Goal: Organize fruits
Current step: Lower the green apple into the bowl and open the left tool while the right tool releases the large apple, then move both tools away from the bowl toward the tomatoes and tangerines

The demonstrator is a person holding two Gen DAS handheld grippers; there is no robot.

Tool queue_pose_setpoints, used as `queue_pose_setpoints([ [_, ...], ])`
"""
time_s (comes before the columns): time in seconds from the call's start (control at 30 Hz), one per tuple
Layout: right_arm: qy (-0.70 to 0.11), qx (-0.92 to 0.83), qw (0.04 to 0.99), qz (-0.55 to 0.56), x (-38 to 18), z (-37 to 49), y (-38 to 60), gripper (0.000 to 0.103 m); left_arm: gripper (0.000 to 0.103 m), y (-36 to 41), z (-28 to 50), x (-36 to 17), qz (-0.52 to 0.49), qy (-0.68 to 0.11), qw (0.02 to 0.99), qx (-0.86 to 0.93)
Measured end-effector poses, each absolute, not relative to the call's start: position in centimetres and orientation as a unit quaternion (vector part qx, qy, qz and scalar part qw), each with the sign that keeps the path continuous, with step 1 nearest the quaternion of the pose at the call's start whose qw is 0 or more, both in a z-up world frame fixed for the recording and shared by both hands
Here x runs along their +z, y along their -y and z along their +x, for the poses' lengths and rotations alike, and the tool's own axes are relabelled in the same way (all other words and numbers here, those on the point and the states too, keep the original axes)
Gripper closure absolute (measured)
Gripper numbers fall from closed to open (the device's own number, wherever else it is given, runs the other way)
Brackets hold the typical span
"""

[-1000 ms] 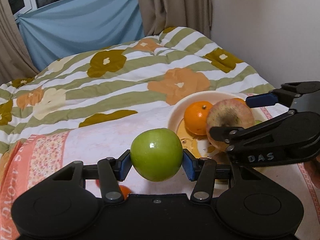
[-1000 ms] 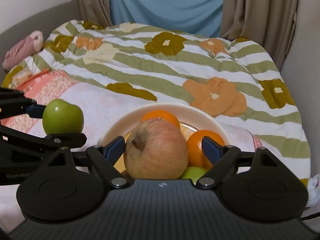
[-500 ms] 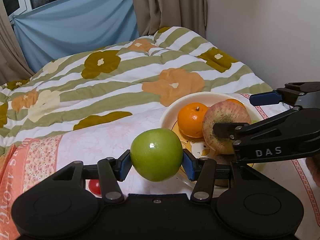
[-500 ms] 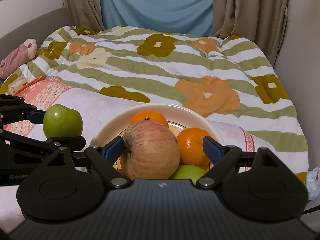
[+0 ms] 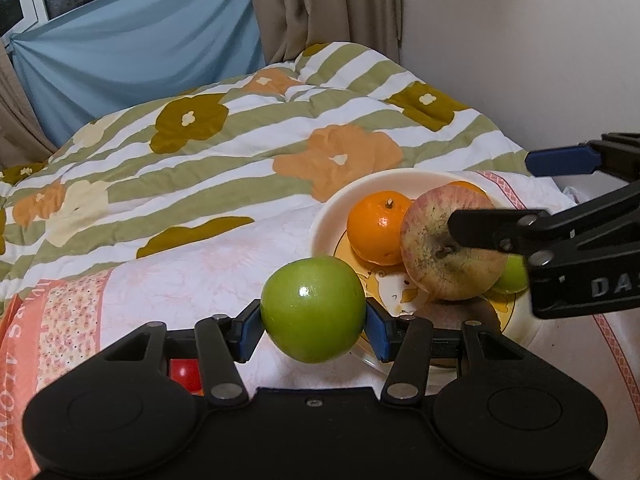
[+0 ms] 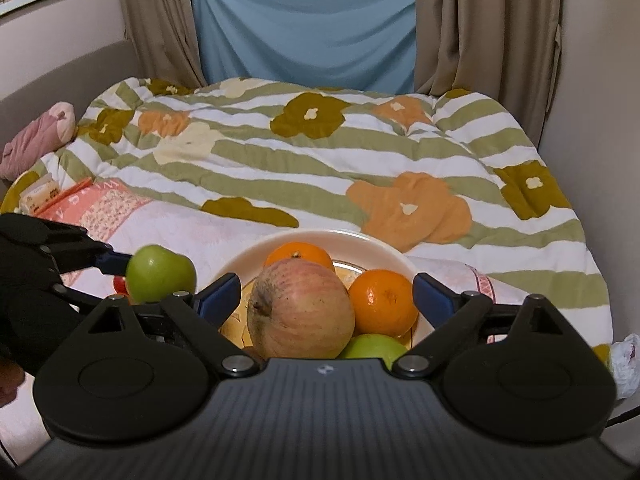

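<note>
Green apple (image 5: 314,309) is clamped in the left hand-held gripper (image 5: 314,330); the right hand-held gripper (image 6: 326,298), jaws just widened, is released around the red apple (image 6: 301,309) in the bowl (image 6: 384,246).

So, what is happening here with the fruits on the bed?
A person is sorting fruit into a bowl on the bed with two hand-held grippers. The left gripper holds a green apple beside the bowl, not yet in it. The right gripper has just been opening; its jaws stand wide around a red apple that sits in the bowl with two oranges and another green fruit.
</note>
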State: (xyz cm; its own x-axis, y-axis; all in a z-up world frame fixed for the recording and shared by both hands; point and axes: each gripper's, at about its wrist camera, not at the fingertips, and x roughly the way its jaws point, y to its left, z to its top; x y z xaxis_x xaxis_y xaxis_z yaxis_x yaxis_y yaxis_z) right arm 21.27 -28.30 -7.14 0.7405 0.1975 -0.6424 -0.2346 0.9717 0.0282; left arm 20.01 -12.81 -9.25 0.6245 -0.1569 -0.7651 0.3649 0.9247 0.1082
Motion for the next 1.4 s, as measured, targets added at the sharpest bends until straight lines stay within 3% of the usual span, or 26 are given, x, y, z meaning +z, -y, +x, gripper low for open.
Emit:
queue_pose_setpoints([
  [0.47, -0.344, 0.095, 0.934, 0.003, -6.9, 21.1, 29.3, 0.0, 0.046, 15.2, 21.4, -11.2, 0.186, -0.391, 0.881, -0.191],
  [0.67, -0.343, 0.091, 0.935, 0.01, -6.9, 21.0, 29.4, 0.0, 0.041, 15.8, 21.3, -11.0, 0.191, -0.393, 0.877, -0.202],
  [0.8, -0.341, 0.092, 0.936, 0.004, -6.6, 21.0, 29.3, 0.0, 0.008, 15.1, 20.8, -10.6, 0.193, -0.385, 0.88, -0.199],
  [0.83, -0.34, 0.092, 0.936, 0.004, -6.6, 20.9, 29.2, 0.0, 0.007, 14.8, 20.7, -10.3, 0.188, -0.382, 0.882, -0.2],
  [1.4, -0.303, 0.096, 0.948, -0.004, -2.1, 18.5, 26.5, 0.0, 0.007, 8.8, 16.9, -4.5, 0.136, -0.353, 0.916, -0.137],
])
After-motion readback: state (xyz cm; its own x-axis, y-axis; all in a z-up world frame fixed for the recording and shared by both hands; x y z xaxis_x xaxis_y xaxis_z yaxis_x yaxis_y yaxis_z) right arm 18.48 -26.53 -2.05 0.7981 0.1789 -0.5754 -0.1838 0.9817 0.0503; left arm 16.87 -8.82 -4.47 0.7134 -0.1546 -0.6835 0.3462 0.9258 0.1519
